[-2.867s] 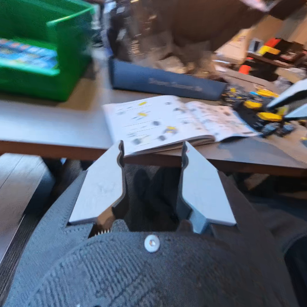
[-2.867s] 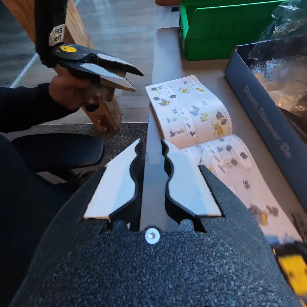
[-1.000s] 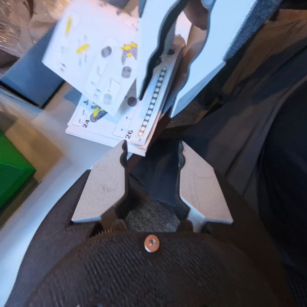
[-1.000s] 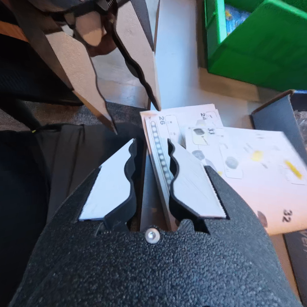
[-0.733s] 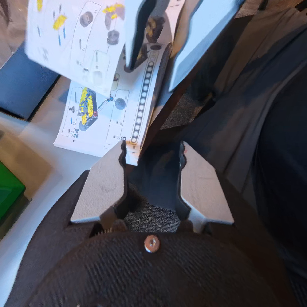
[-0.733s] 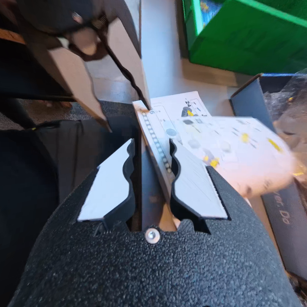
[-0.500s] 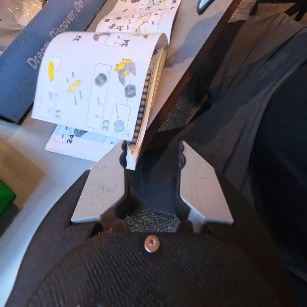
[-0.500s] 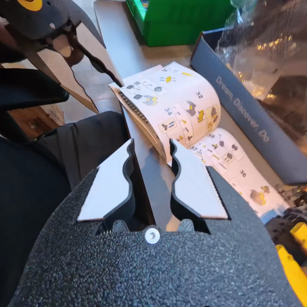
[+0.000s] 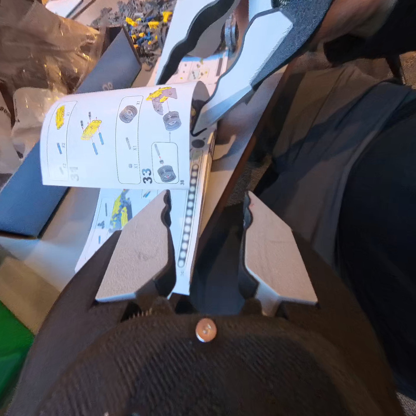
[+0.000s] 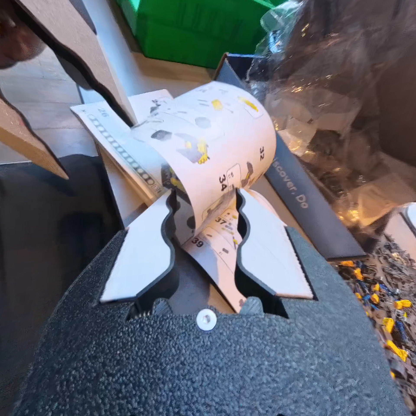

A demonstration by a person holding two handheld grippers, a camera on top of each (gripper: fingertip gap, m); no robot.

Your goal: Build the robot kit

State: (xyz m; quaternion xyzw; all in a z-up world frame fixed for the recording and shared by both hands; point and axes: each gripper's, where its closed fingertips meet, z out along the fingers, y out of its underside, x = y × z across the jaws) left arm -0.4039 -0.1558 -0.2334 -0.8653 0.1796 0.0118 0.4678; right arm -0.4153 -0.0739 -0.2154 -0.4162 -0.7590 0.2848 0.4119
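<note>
Left gripper (image 9: 206,203): grey fingers spread wide, nothing clamped. Near corner of the white paper instruction booklet with yellow and grey part diagrams (image 9: 117,137) sits in the gap, close against the inner edge of the left finger (image 9: 144,245); cannot tell if it touches. Booklet lies at the near edge of the grey table (image 9: 51,243), straight ahead of the fingertips. One page curls up in an arch over the rest.

Right gripper (image 10: 203,195): fingers also apart, moderately open, gripping nothing. The curled page (image 10: 225,139) drops down between its fingertips; open booklet pages lie under the gap. In the left wrist view the right gripper comes in from the top, one fingertip down at the base of the curled page by the fold. In the right wrist view the left gripper (image 10: 67,94) is up and to the left, over the booklet's far corner.

Dark blue cardboard box (image 10: 310,202) runs just right of the booklet, crinkled clear plastic bags (image 10: 337,90) piled in it. Green plastic bin (image 10: 198,29) beyond, ahead of the right gripper. Scattered small yellow, blue and black building pieces (image 10: 378,292) lie right of the right gripper. Person's dark trousers (image 9: 360,180) right of the left gripper, below table edge.
</note>
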